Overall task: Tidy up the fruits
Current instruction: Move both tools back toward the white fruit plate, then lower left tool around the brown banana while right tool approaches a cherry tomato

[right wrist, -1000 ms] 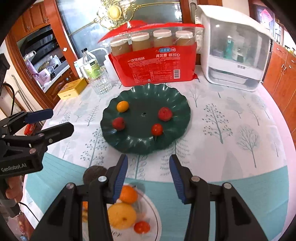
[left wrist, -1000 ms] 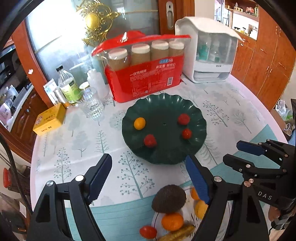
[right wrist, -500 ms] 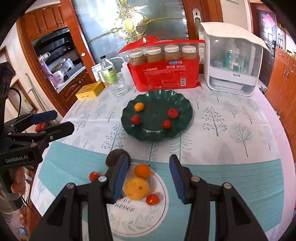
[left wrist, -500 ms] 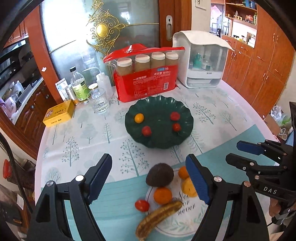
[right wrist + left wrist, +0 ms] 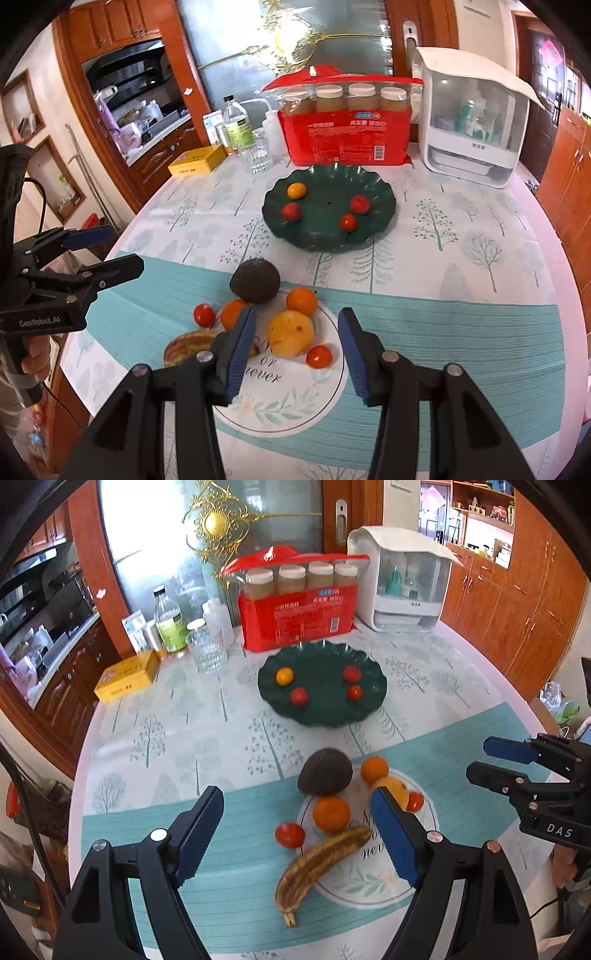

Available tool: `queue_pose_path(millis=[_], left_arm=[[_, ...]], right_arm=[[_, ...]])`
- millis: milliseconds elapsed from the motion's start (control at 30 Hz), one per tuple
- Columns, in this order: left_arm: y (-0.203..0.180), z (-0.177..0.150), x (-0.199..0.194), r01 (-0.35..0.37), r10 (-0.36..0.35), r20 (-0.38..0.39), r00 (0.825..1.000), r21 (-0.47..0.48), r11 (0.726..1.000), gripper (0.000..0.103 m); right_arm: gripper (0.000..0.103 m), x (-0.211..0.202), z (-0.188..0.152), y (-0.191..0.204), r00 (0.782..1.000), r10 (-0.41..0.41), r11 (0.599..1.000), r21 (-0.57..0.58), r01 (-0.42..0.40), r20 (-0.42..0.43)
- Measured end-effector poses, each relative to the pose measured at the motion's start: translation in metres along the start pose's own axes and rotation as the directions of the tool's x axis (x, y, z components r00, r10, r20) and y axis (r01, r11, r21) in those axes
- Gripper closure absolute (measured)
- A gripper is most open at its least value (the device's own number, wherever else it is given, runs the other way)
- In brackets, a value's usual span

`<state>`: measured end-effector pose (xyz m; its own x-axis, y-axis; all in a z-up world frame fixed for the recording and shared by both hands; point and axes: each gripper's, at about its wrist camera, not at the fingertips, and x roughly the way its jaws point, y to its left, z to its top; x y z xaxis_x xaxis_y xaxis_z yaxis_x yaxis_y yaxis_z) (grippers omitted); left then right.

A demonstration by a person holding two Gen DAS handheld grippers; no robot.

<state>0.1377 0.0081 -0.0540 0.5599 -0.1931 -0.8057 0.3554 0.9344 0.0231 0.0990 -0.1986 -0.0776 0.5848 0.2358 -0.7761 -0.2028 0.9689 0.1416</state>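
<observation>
Your left gripper hangs over the near edge of the table with its jaws spread wide and nothing between them. Your right gripper sits to its right, jaws parted more narrowly, also gripping nothing; both are released.

Just past your fingertips lies a round printed mat with the loose fruit gathered on and around it. A browned banana lies nearest, slanting off the mat's left edge. Beside its far end are a small tomato on the left and an orange touching the banana's tip. A larger yellow-orange fruit rests near the mat's middle, with a second small tomato just beside it on the near right. A second orange lies farther back, and a dark avocado sits at the mat's far left rim.

Beyond that, well apart, stands a dark green scalloped plate holding three small red fruits and one small orange one, spread apart from each other. Behind the plate stands a red pack of jars, with a white appliance to its right and a glass, bottles and a yellow box to its left.
</observation>
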Motion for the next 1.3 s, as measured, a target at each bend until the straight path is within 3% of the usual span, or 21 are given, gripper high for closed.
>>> queue_pose_path(millis=[300, 633, 1300], left_arm=[[0.0, -0.037, 0.028, 0.019, -0.018, -0.076, 0.997, 0.018, 1.0, 0.022], [-0.001, -0.072, 0.087, 0.046, -0.036, -0.2, 0.979, 0.043, 0.998, 0.022], [0.003, -0.084, 0.149, 0.13, -0.111, -0.31, 0.944, 0.039, 0.991, 0.027]], right_arm=[[0.056, 0.019, -0.027, 0.007, 0.999, -0.001, 1.0, -0.015, 0.0, -0.049], [0.056, 0.052, -0.052, -0.005, 0.992, -0.031, 0.999, 0.029, 0.035, -0.123], [0.056, 0.108, -0.063, -0.024, 0.98, -0.071, 0.993, 0.084, 0.088, -0.186]])
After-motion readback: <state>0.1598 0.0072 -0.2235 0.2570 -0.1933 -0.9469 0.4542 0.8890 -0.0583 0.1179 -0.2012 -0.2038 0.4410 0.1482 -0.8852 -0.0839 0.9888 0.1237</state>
